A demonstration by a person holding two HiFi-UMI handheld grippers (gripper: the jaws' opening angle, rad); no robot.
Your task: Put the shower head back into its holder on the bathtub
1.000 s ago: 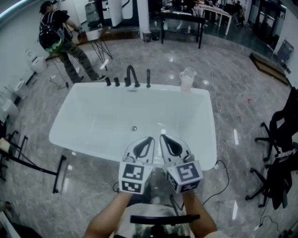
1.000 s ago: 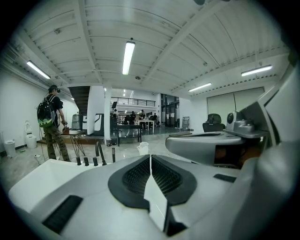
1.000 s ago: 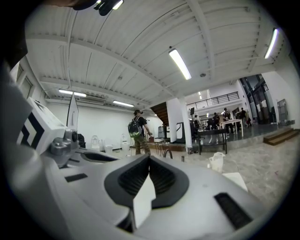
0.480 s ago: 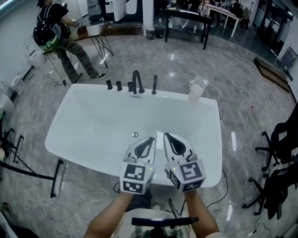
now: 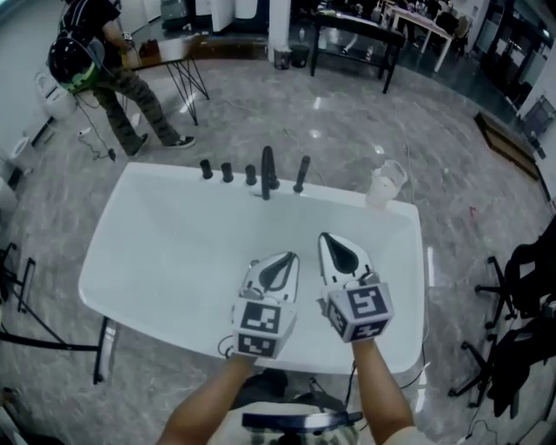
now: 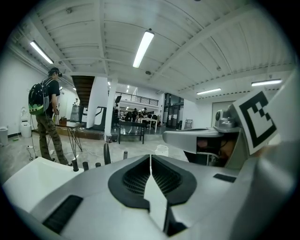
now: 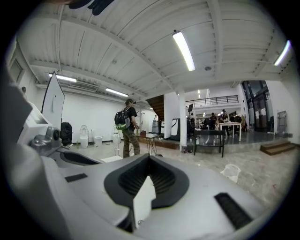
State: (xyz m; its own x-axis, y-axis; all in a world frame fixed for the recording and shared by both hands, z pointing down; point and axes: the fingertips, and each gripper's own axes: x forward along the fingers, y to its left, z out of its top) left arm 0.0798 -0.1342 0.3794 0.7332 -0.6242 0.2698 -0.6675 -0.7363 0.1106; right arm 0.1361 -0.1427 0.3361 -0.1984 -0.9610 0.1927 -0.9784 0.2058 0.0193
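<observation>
The shower head (image 5: 301, 174), as far as I can make it out, is the slim black rod on the far rim of the bathtub (image 5: 174, 239), leaning a little and standing just right of the curved black spout (image 5: 267, 178). I cannot tell from here whether it sits in a holder. Three short black knobs (image 5: 227, 172) line up on the same rim to the left of the spout.

Neither gripper touches it. The left gripper (image 5: 287, 257) hangs over the near half of the tub, its jaws pressed together with nothing between them. The right gripper (image 5: 330, 239) is just beside it, a little further forward, its jaws likewise pressed together and empty. Both point toward the far rim, well apart from the fittings.

A clear plastic jug (image 5: 387, 184) stands at the tub's far right corner. The tub is white and sits on a grey marbled floor (image 5: 347, 122). Beyond it, at the upper left, a person with a backpack (image 5: 91, 56) stands by a small thin-legged table (image 5: 174, 56). A long black table (image 5: 352, 26) stands further back, and black office chairs (image 5: 526, 278) are at the right edge.
</observation>
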